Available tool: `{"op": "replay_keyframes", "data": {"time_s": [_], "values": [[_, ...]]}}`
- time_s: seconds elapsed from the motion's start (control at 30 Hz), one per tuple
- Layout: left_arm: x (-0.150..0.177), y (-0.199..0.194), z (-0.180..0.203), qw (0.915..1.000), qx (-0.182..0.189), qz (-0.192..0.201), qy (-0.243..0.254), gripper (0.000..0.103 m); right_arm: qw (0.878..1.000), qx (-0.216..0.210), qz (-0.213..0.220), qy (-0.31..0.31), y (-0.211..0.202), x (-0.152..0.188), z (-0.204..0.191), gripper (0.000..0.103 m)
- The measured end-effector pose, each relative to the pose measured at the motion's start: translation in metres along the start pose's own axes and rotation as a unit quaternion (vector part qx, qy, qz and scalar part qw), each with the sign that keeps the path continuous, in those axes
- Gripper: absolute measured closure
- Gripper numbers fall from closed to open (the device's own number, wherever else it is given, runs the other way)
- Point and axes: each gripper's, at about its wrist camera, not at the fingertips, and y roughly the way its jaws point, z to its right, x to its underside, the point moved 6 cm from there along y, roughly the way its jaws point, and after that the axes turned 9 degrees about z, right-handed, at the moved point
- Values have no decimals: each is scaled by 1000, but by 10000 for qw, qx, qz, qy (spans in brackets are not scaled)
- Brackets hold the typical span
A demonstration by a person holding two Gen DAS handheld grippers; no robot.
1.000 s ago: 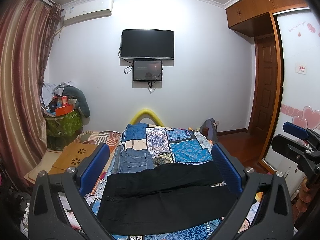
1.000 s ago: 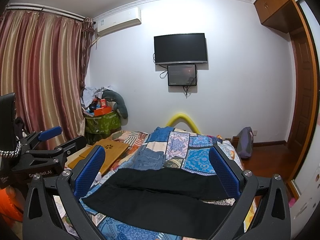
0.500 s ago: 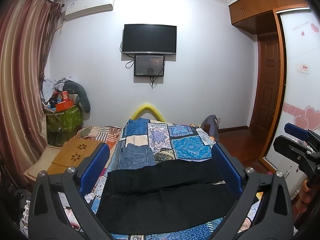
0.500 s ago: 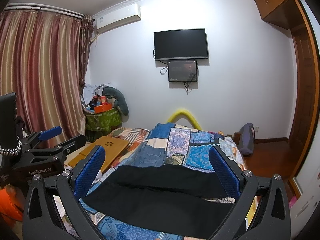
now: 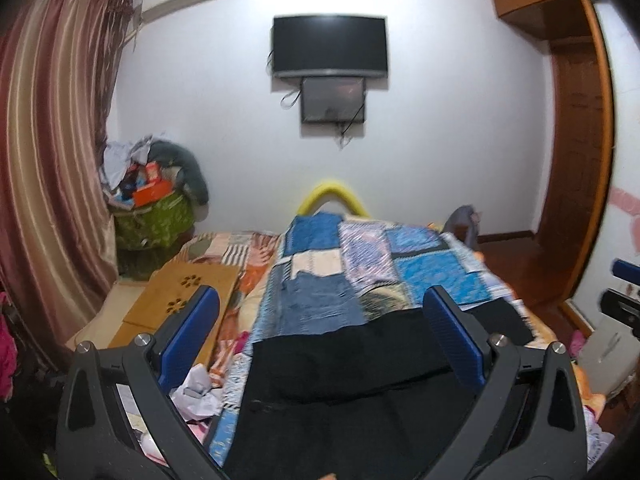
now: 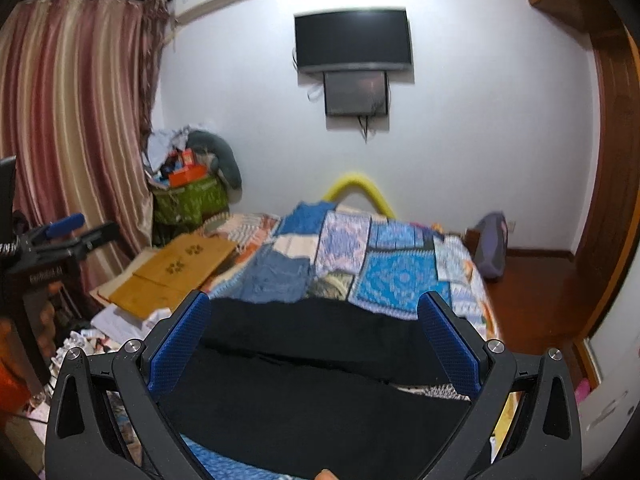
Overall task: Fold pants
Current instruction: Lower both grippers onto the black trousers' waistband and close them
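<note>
Black pants (image 5: 352, 396) lie spread flat across the near end of the bed, legs side by side; they also show in the right wrist view (image 6: 312, 396). My left gripper (image 5: 320, 340) is open and empty, above the pants' left part, its blue fingers (image 5: 188, 334) wide apart. My right gripper (image 6: 314, 340) is open and empty above the pants, blue fingers (image 6: 450, 346) wide apart. Each gripper appears at the edge of the other's view, the right one (image 5: 624, 300) and the left one (image 6: 52, 240).
The bed has a blue patchwork quilt (image 5: 420, 256) with folded blue jeans (image 5: 316, 300) beyond the black pants. A wooden lap desk (image 5: 180, 296) and loose clutter lie left of the bed. A green bin (image 5: 152, 216), curtain, wall TV and wooden door stand around.
Both grippers have moved forward and lower toward the pants; the bed looks closer and the view is blurred by motion. Both stay open.
</note>
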Motion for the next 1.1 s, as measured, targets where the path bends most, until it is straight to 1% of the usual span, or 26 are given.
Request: {"op": "replay_keyframes", "data": {"time_s": [0.13, 0.23, 0.3, 0.4, 0.43, 0.57, 0.67, 0.73, 0.8, 0.83, 0.9, 0.93, 1.0, 1.07, 1.1], "values": [[13, 54, -30, 9994, -59, -351, -13, 0, 9993, 131, -357, 60, 39, 17, 22, 0], [30, 100, -55, 9975, -328, -617, 113, 0, 9984, 155, -540, 73, 64, 26, 38, 0], [43, 125, -68, 9963, -359, -773, 82, 0, 9978, 137, -634, 115, 79, 31, 47, 0], [71, 168, -89, 9924, -362, -1173, -63, 0, 9965, 120, -811, 183, 105, 41, 61, 0], [85, 185, -98, 9901, -399, -1338, -120, 0, 9960, 84, -868, 207, 112, 45, 64, 0], [131, 229, -116, 9818, -656, -1777, -111, 0, 9923, 11, -1212, 256, 150, 64, 77, 0], [163, 256, -125, 9748, -560, -2144, -268, 0, 9891, -23, -1463, 168, 180, 78, 81, 1], [184, 275, -129, 9682, -501, -2415, -421, 4, 9874, -80, -1574, 115, 199, 85, 84, 1], [201, 292, -129, 9621, -454, -2652, -437, 18, 9852, -128, -1711, 23, 222, 93, 84, 5], [210, 301, -129, 9583, -411, -2799, -398, 21, 9843, -158, -1756, 4, 229, 96, 83, 7], [227, 319, -128, 9516, -390, -3032, -319, 31, 9812, -270, -1912, 16, 248, 103, 83, 15], [232, 325, -127, 9496, -382, -3100, -282, 32, 9799, -334, -1969, 31, 256, 106, 83, 17], [243, 336, -125, 9453, -352, -3235, -226, 33, 9760, -532, -2113, 26, 273, 112, 79, 25], [252, 345, -124, 9417, -291, -3341, -280, 33, 9727, -687, -2215, -23, 286, 115, 76, 28], [257, 349, -123, 9394, -246, -3403, -338, 33, 9707, -785, -2270, -94, 293, 118, 72, 28]]}}
